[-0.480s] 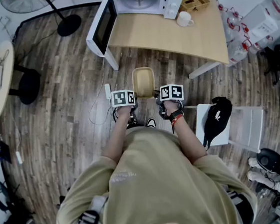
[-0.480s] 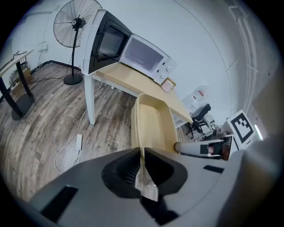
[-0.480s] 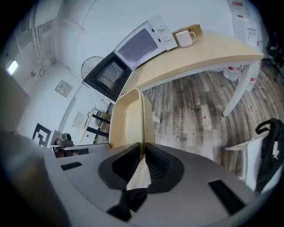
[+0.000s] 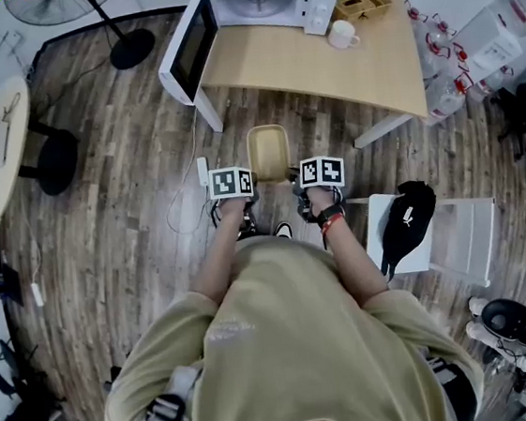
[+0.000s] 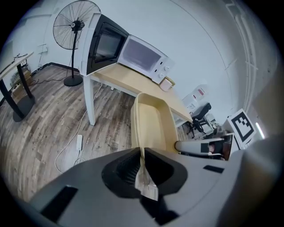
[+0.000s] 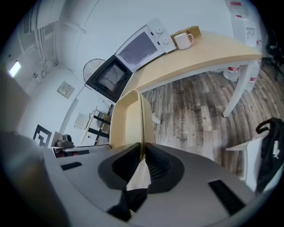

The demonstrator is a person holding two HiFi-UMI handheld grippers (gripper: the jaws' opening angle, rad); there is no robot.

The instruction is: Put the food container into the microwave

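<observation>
The left gripper [image 5: 141, 165] and right gripper [image 6: 142, 165] each pinched an opposite rim of the container [image 4: 269, 153], sharing its weight to keep it level above the floor [image 4: 123, 221]. It was well short of the microwave [image 4: 268, 1], whose door [image 4: 186, 55] stood open to receive it.

Food container [image 4: 269, 152], beige, smooth and matt, plastic by its look; floor [image 4: 123, 221] of dark, grained wood planks; counter [image 4: 322, 66] of pale, smooth wood; microwave [image 4: 263, 2] in glossy white; mug [image 4: 344, 35] glazed white; left gripper [image 5: 141, 154] and right gripper [image 6: 142, 153] in matt grey plastic, ribbed at the jaws; the person's shirt [image 4: 288, 344], soft matt cloth
</observation>
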